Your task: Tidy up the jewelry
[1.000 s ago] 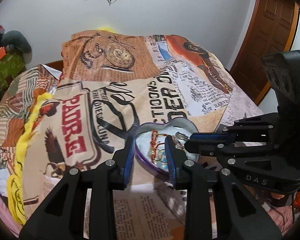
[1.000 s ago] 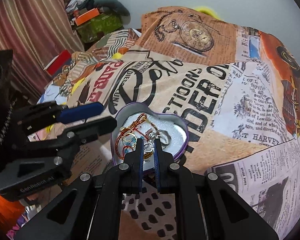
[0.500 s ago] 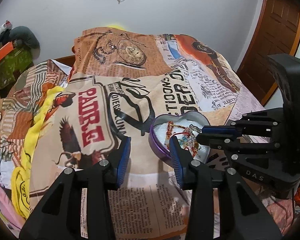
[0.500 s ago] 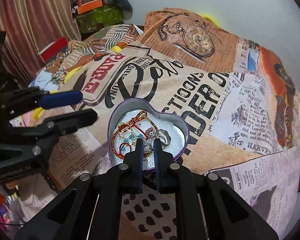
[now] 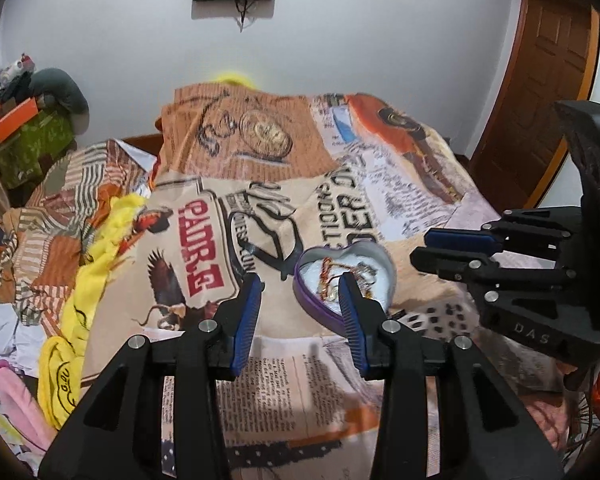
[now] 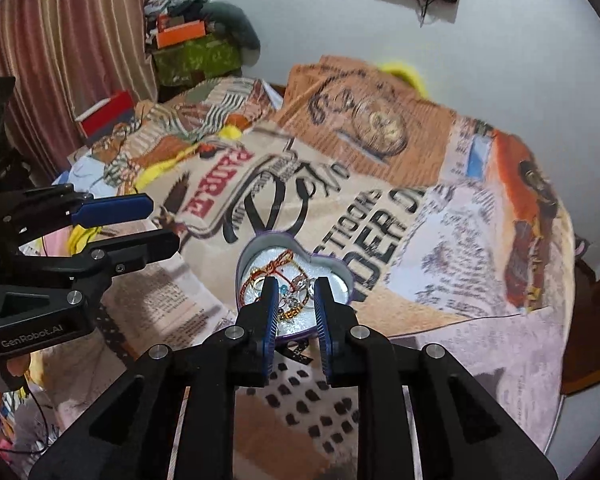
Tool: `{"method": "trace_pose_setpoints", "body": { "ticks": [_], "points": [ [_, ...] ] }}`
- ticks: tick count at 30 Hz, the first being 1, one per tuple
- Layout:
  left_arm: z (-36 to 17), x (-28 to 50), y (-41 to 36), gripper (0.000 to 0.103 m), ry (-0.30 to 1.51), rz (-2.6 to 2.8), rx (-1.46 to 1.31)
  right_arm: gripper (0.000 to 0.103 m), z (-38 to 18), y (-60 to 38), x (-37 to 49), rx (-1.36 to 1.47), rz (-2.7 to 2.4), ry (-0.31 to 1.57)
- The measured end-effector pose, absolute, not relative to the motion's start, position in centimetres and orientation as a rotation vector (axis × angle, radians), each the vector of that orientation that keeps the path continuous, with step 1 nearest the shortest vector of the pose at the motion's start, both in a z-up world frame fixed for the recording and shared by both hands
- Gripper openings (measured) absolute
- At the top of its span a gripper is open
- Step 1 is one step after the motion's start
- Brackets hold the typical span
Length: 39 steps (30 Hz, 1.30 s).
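Purple heart-shaped tin (image 6: 342, 278), open on printed bedspread (image 6: 440, 248), holds tangled gold and red jewelry (image 6: 286, 280). Left gripper (image 5: 300, 294), marked "GenRobot.AI", and right gripper (image 6: 296, 294), marked "DAS", stand apart, empty; right's jaws just widened.

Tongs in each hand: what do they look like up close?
Both are black angular plastic frames with silver screws. The left tongs and right tongs have ribbed blue fingertip pads. White lettering marks their bodies: "GenRobot.AI" on the left, "DAS" on the right.

Bed (image 5: 420, 208), newsprint-pattern blanket (image 6: 440, 240); heart-shaped tin (image 6: 342, 276) on blanket.
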<state>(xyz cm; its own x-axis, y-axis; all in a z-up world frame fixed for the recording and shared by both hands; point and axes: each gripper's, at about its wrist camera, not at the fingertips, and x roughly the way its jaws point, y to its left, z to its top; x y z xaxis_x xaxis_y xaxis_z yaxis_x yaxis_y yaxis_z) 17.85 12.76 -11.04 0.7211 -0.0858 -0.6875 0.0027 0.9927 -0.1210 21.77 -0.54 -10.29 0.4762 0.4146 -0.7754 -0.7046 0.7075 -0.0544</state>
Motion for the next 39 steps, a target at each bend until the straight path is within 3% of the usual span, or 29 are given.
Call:
{"method": "trace_pose_setpoints", "body": {
  "ticks": [14, 20, 22, 24, 26, 29, 35, 39],
  "points": [
    [1.6, 6.8, 9.0, 0.041, 0.389, -0.046, -0.071, 0.016, 3.1, -7.4, 10.6, -0.172, 0.627, 0.417],
    [4.5, 1.0, 6.3, 0.058, 0.209, -0.013, -0.019, 0.016, 6.2, -9.5, 4.2, -0.101, 0.580, 0.219],
    [4.9, -0.3, 5.9, 0.072, 0.171, 0.003, -0.015, 0.016, 6.4, -9.7, 3.0, -0.085, 0.569, 0.191],
    [5.1, -1.7, 5.5, 0.082, 0.137, 0.024, -0.012, 0.023, 6.4, -9.8, 2.0, -0.072, 0.556, 0.173],
    [5.1, -2.4, 5.4, 0.091, 0.113, 0.042, -0.012, 0.055, 6.1, -9.8, 1.7, -0.064, 0.539, 0.165],
    [4.9, -3.1, 5.6, 0.097, 0.095, 0.060, -0.030, 0.081, 5.7, -9.7, 1.0, -0.053, 0.477, 0.121],
    [4.3, -3.7, 5.9, 0.099, 0.107, 0.076, -0.048, 0.101, 5.6, -9.6, 0.2, -0.051, 0.421, 0.089],
    [4.1, -4.0, 5.6, 0.099, 0.114, 0.070, -0.063, 0.101, 5.8, -9.8, -0.2, -0.060, 0.409, 0.080]
  ]
}}
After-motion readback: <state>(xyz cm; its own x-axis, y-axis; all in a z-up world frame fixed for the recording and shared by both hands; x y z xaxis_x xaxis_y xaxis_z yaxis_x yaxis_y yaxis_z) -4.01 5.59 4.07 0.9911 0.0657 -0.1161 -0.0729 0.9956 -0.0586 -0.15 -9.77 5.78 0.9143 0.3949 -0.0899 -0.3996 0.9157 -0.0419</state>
